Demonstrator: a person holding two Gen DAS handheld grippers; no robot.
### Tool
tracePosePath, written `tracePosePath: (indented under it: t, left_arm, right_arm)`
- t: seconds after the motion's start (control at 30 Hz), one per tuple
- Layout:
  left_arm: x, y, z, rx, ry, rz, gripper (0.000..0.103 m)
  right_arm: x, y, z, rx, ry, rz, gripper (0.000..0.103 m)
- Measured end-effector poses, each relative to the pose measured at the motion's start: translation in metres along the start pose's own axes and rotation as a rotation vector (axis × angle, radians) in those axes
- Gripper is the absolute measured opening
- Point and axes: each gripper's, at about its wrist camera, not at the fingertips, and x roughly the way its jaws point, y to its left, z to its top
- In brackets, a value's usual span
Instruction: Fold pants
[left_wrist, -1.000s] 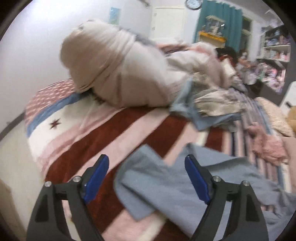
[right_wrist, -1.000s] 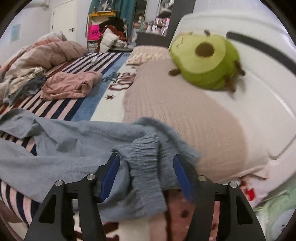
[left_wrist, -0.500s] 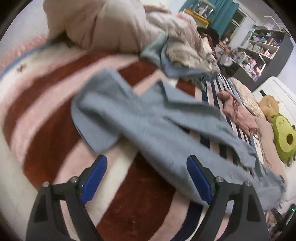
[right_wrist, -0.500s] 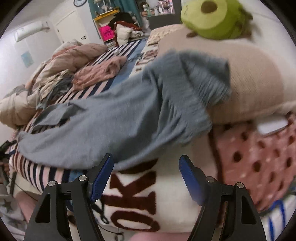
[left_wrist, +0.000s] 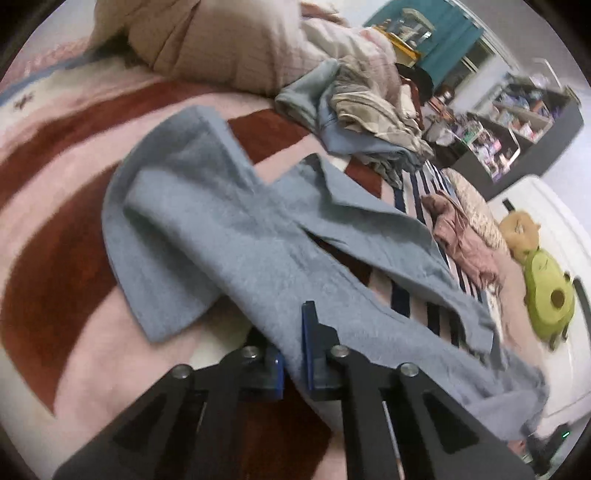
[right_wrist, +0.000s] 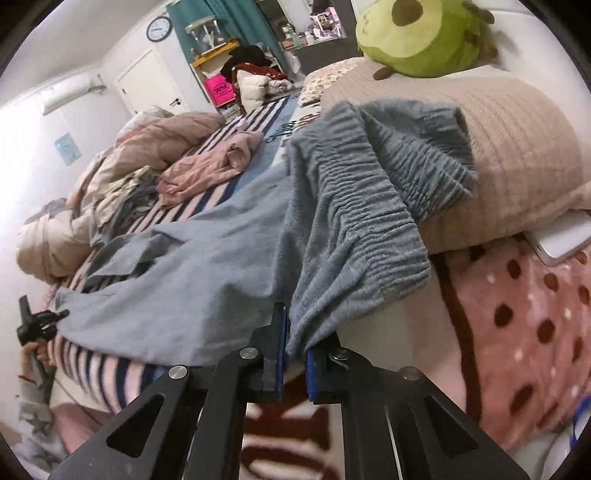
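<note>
Grey-blue pants (left_wrist: 229, 225) lie spread across the striped bed, legs toward the far left in the left wrist view. My left gripper (left_wrist: 293, 343) is shut on the near edge of a pant leg, with cloth pinched between its blue pads. Seen from the right wrist, the pants (right_wrist: 207, 273) stretch leftward and their ribbed waistband (right_wrist: 362, 221) drapes onto a beige pillow. My right gripper (right_wrist: 295, 350) is shut on the waistband's near edge. At the far left of that view the other gripper (right_wrist: 37, 325) holds the pants' far end.
A heap of quilt and crumpled clothes (left_wrist: 354, 110) lies at the back of the bed. A pink garment (right_wrist: 210, 170) rests on the stripes. A green avocado plush (right_wrist: 421, 37) sits on the beige pillow (right_wrist: 509, 147). A spotted pink blanket (right_wrist: 524, 332) lies to the right.
Both grippers sank onto the bed and went from wide open to shut, each pinching an edge of the pants. The views tilted downward toward the cloth.
</note>
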Motion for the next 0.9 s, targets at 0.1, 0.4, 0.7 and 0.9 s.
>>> tracePosePath:
  t: [0.1,0.4,0.7,0.9]
  left_arm:
    - [-0.018,-0.007,0.004,0.027,-0.017,-0.005,0.005]
    - [-0.029,-0.056,0.059,0.097,-0.035,0.020,0.006]
    - [0.062,-0.082,0.120,0.124,0.076,0.185,0.007]
    - [0.107,-0.085,0.137,0.113,0.101,0.253,0.016]
  right_arm:
    - [-0.023,0.009,0.003,0.004,-0.029,0.043,0.003]
    - [-0.050,0.040,0.075,-0.007,-0.137,0.143,0.003]
    - [0.032,0.031,0.162,0.002,-0.047,-0.073,0.003]
    - [0.084,0.005,0.175,0.046,0.011,-0.191,0.002]
